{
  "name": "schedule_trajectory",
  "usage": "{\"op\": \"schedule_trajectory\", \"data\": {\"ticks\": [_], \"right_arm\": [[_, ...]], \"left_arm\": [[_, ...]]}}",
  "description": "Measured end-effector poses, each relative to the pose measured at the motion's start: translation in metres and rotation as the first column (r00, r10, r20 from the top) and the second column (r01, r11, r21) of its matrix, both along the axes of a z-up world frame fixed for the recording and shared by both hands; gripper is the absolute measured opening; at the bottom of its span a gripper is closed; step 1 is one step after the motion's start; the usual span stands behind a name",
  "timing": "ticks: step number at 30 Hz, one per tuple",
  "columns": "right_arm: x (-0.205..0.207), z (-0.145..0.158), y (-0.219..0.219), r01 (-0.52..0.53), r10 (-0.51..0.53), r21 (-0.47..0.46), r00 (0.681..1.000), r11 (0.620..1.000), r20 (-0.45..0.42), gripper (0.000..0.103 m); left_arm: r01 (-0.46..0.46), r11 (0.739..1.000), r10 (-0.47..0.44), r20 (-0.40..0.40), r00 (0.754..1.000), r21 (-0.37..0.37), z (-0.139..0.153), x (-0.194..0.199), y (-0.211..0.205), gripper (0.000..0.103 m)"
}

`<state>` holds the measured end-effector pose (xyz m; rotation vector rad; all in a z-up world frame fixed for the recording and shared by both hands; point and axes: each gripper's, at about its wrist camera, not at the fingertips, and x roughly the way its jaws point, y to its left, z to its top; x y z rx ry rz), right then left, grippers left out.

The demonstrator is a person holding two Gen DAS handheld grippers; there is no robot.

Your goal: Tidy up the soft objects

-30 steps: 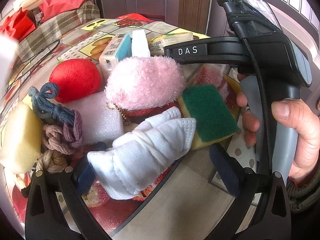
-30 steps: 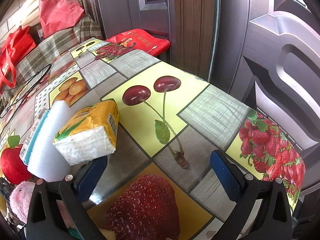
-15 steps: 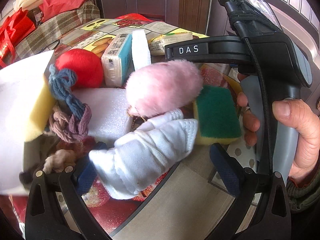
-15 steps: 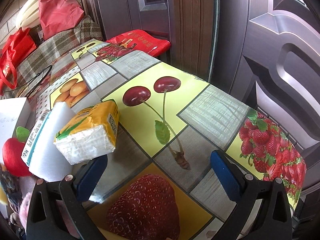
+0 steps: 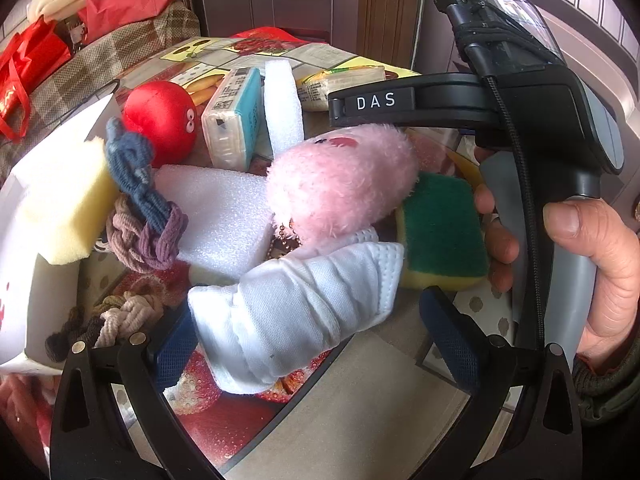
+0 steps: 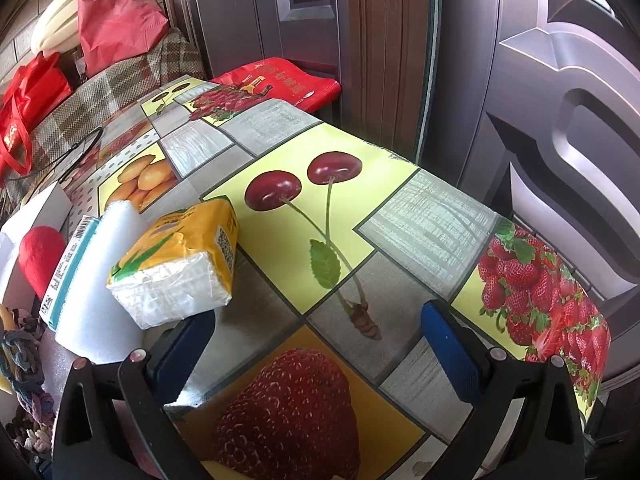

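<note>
A pile of soft things lies on the fruit-print table (image 5: 384, 380). My left gripper (image 5: 314, 344) is open, and a folded white cloth (image 5: 300, 312) lies between its fingers, touching the left pad. Behind the cloth are a pink plush (image 5: 340, 184), a green-and-yellow sponge (image 5: 440, 232) and a white foam block (image 5: 216, 208). A yellow sponge (image 5: 64, 208) and braided hair ties (image 5: 148, 236) lean on a white box (image 5: 24, 280). Farther back sits a red plush ball (image 5: 160, 120). My right gripper (image 6: 318, 352) is open over bare table, beside a yellow tissue pack (image 6: 180, 264).
A blue tissue pack (image 5: 232, 120) and an upright foam slab (image 5: 282, 108) stand behind the pile. A hand (image 5: 592, 264) holds the right tool's handle at the pile's right. Red bags (image 6: 120, 20) and a plaid cushion sit beyond the table; dark doors stand behind.
A white box has come in from the left, shoving the yellow sponge, hair ties, foam block and pink plush to the right. Both grippers and the white cloth have stayed put.
</note>
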<state>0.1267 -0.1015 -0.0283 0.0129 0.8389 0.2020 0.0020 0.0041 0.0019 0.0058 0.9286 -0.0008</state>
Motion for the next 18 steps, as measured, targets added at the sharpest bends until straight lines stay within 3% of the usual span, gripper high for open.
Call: {"op": "schedule_trajectory", "data": {"ticks": [18], "right_arm": [[-0.0006, 0.0003, -0.0009, 0.0, 0.0, 0.0, 1.0, 1.0, 0.0, 0.103]], "left_arm": [[0.0, 1.0, 0.0, 0.0, 1.0, 0.0, 0.0007, -0.0019, -0.0046, 0.102]]}}
